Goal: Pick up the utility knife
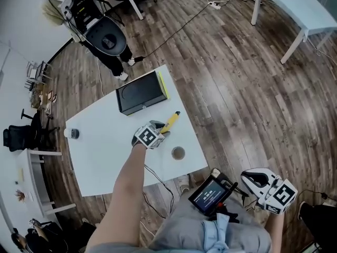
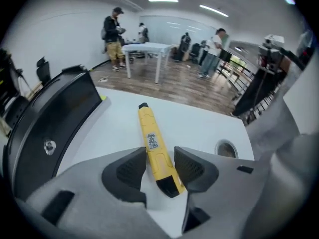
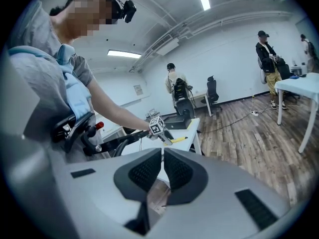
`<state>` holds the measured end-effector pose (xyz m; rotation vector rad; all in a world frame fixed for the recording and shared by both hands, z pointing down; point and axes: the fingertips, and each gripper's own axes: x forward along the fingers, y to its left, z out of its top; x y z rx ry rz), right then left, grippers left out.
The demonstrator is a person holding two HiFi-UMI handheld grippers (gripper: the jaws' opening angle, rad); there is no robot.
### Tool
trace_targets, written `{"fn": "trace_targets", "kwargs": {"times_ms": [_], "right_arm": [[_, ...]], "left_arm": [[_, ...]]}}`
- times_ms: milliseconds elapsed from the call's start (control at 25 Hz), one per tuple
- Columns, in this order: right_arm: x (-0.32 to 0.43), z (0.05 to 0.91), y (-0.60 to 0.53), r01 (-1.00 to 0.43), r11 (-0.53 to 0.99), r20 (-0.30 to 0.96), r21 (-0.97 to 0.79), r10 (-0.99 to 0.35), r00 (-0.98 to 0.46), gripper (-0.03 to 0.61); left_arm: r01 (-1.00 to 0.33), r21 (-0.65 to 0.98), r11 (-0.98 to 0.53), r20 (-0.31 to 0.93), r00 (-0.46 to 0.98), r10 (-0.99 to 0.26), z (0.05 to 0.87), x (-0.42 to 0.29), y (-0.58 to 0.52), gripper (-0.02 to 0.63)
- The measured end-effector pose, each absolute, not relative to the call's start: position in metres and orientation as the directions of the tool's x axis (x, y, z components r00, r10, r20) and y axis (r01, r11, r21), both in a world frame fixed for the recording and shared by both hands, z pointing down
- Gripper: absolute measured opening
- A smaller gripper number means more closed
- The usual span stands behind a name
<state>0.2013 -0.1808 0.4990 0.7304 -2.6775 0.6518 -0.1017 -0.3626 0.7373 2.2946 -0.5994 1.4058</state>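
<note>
A wood-plank floor (image 1: 237, 62) is stretching across the room. Strip lights (image 2: 163, 0) are glowing on the ceiling above white walls (image 3: 234, 49). A white table (image 1: 105, 152) is standing well apart from a second white table (image 1: 295, 7).

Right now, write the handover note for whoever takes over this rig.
Left gripper: open, fingers either side of the black rear end of the yellow plastic utility knife, not clamped.
Right gripper: shut, empty, held away from the table at the person's side.
Knife: flat on the white rectangular table, near the black rectangular box.
Done: approach and alignment. Left: close fingers, lift.
</note>
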Motion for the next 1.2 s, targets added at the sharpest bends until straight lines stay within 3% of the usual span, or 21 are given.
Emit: {"fn": "trace_targets", "kwargs": {"times_ms": [200, 320, 680, 760, 1200], "right_arm": [[0.186, 0.497, -0.177, -0.543, 0.765, 0.398, -0.345, -0.405, -0.823, 0.031], [0.177, 0.498, -0.176, -0.543, 0.765, 0.403, -0.347, -0.401, -0.823, 0.031], [0.159, 0.496, -0.179, -0.535, 0.771, 0.403, -0.347, -0.393, -0.827, 0.031], [0.158, 0.495, -0.179, -0.535, 0.770, 0.402, -0.347, -0.393, -0.827, 0.031], [0.163, 0.495, -0.178, -0.551, 0.759, 0.405, -0.346, -0.409, -0.818, 0.031]], "left_arm": [[-0.323, 0.117, -0.939, 0.914, 0.404, -0.025, 0.734, -0.101, -0.350, 0.177], [-0.268, 0.127, -0.955, 0.919, 0.394, 0.012, 0.741, -0.102, -0.348, 0.162], [-0.490, 0.148, -0.859, 0.881, 0.460, -0.110, 0.732, -0.095, -0.360, 0.171], [-0.504, 0.130, -0.854, 0.876, 0.463, -0.140, 0.731, -0.092, -0.363, 0.207], [-0.486, 0.106, -0.867, 0.892, 0.432, -0.133, 0.742, -0.072, -0.370, 0.210]]}}
